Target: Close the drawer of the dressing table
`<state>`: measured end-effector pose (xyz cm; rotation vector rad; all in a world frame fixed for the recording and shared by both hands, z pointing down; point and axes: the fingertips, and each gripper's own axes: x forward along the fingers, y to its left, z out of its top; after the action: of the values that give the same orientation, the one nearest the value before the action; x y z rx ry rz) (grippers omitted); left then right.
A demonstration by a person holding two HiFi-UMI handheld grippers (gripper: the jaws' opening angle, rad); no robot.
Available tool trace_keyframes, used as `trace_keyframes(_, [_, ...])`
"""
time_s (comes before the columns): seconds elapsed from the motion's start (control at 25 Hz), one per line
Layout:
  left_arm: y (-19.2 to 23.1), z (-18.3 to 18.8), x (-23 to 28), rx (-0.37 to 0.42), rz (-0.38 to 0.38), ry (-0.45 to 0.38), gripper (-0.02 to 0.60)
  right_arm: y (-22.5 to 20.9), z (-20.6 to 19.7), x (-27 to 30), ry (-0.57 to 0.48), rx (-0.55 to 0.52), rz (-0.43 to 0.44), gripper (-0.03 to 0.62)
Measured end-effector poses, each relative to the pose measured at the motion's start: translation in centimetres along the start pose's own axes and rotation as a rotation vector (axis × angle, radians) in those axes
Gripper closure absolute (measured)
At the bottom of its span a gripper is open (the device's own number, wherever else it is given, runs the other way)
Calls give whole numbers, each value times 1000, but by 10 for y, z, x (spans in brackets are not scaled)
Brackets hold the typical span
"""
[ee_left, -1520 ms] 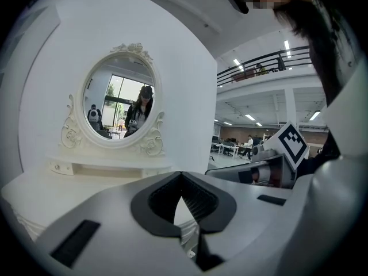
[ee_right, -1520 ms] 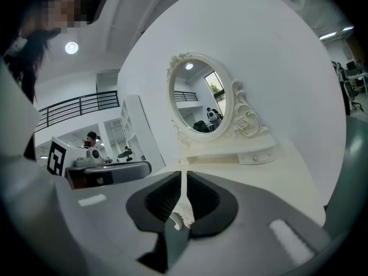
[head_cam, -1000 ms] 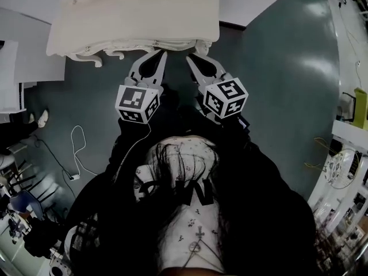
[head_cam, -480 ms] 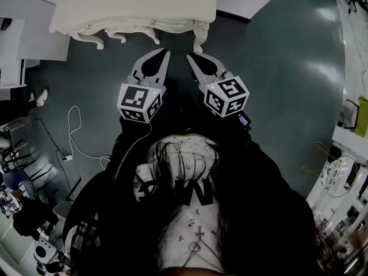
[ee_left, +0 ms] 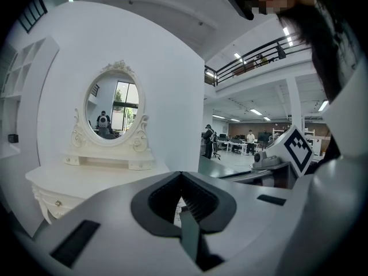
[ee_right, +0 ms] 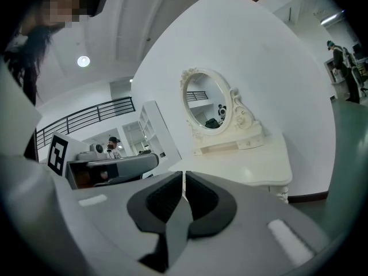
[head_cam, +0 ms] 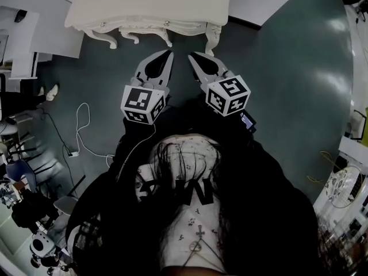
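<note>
Two empty claws point at the dressing table (head_cam: 149, 2), whose drawer front (head_cam: 135, 23) lies just ahead of their tips, untouched. The left claw (head_cam: 168, 53) is pressed together. The right claw (head_cam: 191, 55) has just been closing, down to a thin slit.

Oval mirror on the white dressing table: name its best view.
Left gripper view: the oval mirror faces the camera, whole in its carved white frame. Right gripper view shows the mirror slanted, narrower. Head view shows only the white tabletop.
</note>
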<state>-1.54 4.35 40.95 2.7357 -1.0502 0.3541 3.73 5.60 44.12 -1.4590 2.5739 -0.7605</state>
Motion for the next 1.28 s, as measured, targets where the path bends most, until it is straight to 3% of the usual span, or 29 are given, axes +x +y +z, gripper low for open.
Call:
trace_keyframes(0.48, [44,-10,-66,-23,34,-6,581,77,-29,36,48,-9,51,574])
trace_keyframes(1.28, [70,-24,-122,-35,-10,-43,581,133,-55,52,70,-64,5,585])
